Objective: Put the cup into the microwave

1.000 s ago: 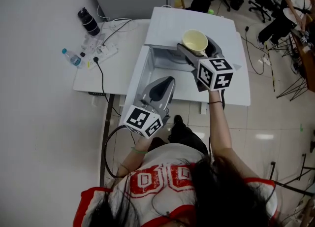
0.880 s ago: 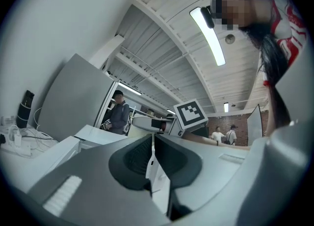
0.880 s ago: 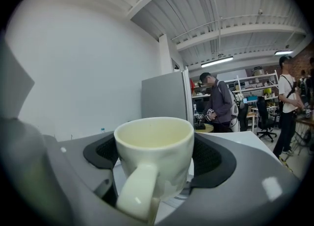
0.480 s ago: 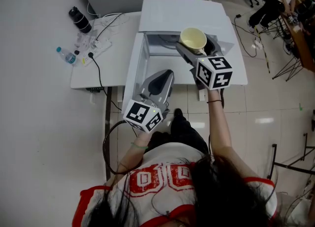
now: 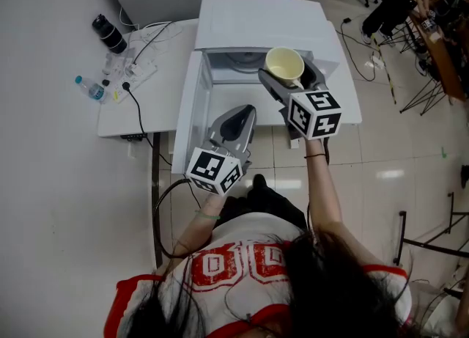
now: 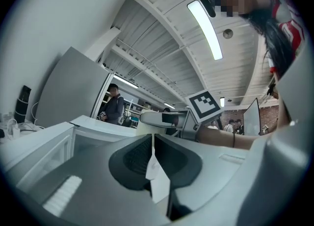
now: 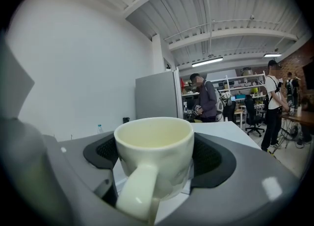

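A white table (image 5: 157,87) stands against the wall at the left, with a pale tiled floor (image 5: 388,146) to its right. A white microwave (image 5: 264,25) sits at the table's right end. Its door (image 5: 192,109) is swung open toward the near left, showing the inside

The person holding the tools is at the near edge, with both arms reaching toward the microwave. The right gripper (image 5: 289,74) is out in front of the microwave's open front, toward the right side. Its jaws are closed on a cream cup (image 5: 284,64), one pad against each side of the cup's body. The cup (image 7: 154,146) is upright with its mouth up and looks empty. Its handle points back toward the gripper's (image 7: 154,159) body. From above, the cup lies over the near right edge of the microwave, and whether it is past the opening cannot be told

The left gripper (image 5: 238,118) is lower and nearer, just right of the open door. Its jaws are together, with only a thin seam between them and nothing in them (image 6: 152,159)

At the far left of the table stand a black bottle (image 5: 108,34) and a small water bottle (image 5: 89,89). A power strip (image 5: 139,72) lies between them and the microwave, with cables running off it
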Available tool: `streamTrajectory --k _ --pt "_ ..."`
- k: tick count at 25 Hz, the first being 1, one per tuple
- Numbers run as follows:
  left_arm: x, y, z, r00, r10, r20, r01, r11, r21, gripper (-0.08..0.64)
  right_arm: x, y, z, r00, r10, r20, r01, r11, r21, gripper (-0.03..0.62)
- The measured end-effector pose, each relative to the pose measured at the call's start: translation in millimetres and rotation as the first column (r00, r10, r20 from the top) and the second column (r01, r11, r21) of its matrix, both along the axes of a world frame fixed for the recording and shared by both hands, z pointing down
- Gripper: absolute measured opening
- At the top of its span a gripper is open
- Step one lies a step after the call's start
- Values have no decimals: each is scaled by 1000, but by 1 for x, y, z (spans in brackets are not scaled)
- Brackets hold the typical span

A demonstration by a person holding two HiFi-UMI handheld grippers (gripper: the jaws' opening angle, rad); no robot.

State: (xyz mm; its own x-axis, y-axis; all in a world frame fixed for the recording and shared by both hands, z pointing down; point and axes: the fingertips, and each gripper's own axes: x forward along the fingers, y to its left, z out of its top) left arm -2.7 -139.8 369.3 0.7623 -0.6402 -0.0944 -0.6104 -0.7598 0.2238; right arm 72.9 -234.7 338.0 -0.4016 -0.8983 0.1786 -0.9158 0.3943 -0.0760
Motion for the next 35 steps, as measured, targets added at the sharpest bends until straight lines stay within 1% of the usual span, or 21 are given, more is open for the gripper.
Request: streamTrajectory --k 4,10,14,21,30,35 --pt "8 -3 13 1000 -7 8 7 1000 -27 2 6 4 13 1000 -8 0 8 1000 -18 442" --pt "13 -7 26 1000 -25 3 25 999 -40 2 11 6 30 1000 -16 7 16 1000 -24 442" --pt "19 -5 37 1000 -20 8 20 999 -32 2 11 5 43 1000 -24 11 24 999 -23 442" --pt "25 1 69 1000 -10 16 10 1000 -28 2 10 5 74 999 -33 15 33 999 -17 442" --pt "16 -10 100 999 -42 11 42 999 -17 2 2 -4 111 999 -51 19 51 999 -14 442" --pt "19 -17 115 999 -43 10 43 999 -18 2 2 -11 127 998 -60 18 61 998 -17 442"
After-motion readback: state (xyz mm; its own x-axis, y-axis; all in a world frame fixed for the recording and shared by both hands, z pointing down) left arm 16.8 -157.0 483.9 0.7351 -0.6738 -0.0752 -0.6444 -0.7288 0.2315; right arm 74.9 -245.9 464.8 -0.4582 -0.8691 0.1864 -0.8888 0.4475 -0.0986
